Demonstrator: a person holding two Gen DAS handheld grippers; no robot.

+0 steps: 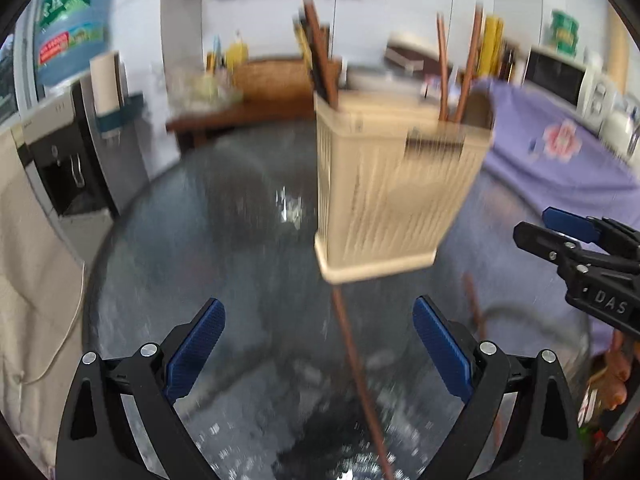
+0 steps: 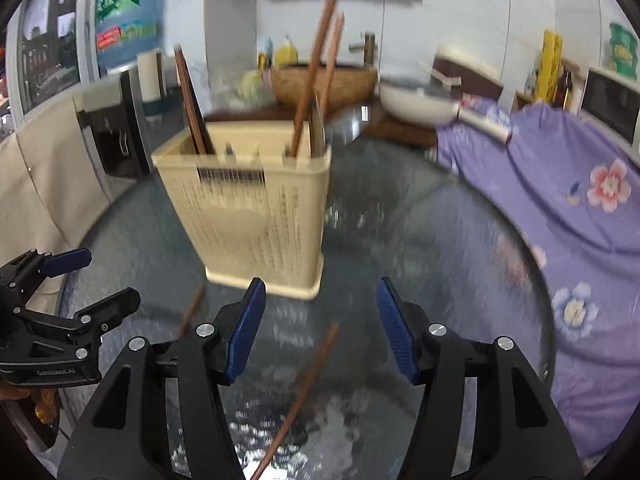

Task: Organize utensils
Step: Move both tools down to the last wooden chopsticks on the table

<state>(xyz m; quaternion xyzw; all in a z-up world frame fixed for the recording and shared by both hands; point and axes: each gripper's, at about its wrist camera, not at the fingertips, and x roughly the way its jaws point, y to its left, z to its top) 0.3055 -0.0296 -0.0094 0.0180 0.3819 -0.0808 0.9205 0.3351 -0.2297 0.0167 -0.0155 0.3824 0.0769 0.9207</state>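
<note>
hovering with left gripper (image 1: pixel 319 344) and right gripper (image 2: pixel 321 326) spread wide, empty; chopstick (image 2: pixel 303 392) lying between right fingers, holder (image 2: pixel 248 200) ahead.

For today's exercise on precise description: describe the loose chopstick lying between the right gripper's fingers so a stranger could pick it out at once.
Start at the round dark glass table and find the cream slatted plastic utensil holder standing on it. In front of the holder, a thin reddish-brown wooden chopstick lies flat on the glass, framed by the open right gripper. Unlike the upright chopsticks in the holder, it lies loose.
</note>
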